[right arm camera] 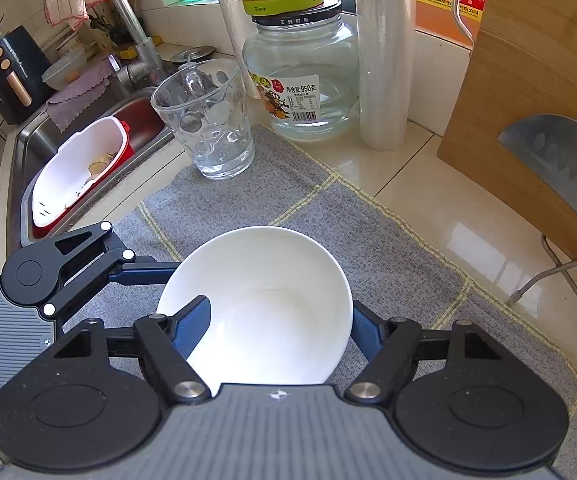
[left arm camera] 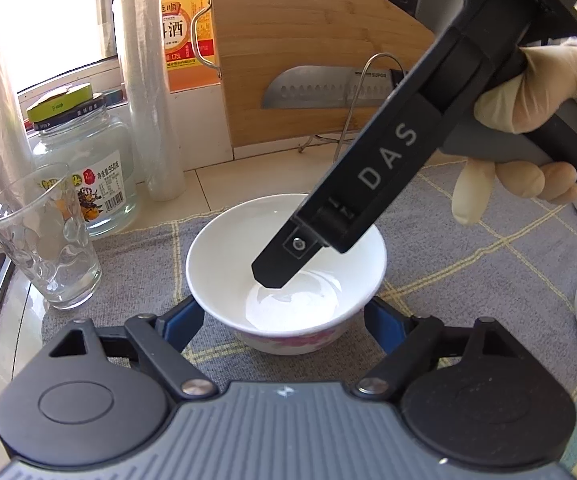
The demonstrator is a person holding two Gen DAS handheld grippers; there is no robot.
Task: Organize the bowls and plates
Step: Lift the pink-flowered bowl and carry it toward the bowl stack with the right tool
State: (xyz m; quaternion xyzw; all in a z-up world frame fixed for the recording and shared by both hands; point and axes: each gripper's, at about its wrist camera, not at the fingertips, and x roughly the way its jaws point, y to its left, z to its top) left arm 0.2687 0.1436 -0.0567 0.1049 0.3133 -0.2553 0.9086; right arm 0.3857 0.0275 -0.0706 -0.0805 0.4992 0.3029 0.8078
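Left wrist view: white bowl [left arm camera: 286,276] stood on grey mat [left arm camera: 468,248], left tool [left arm camera: 284,320] spread around it. Right tool [right arm camera: 280,328] spread, one finger [right arm camera: 192,328] inside the bowl, one outside its rim. Drinking glass [left arm camera: 42,236] left of bowl.

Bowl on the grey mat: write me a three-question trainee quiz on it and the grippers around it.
1. True or false: the bowl is empty.
2. In the left wrist view, what stands to the left of the bowl? A) a drinking glass B) a toaster C) a kettle
3. Fill in: one finger of the right gripper reaches ____ the bowl, and the other stays outside its wall.
Key: 1 true; 2 A; 3 inside.
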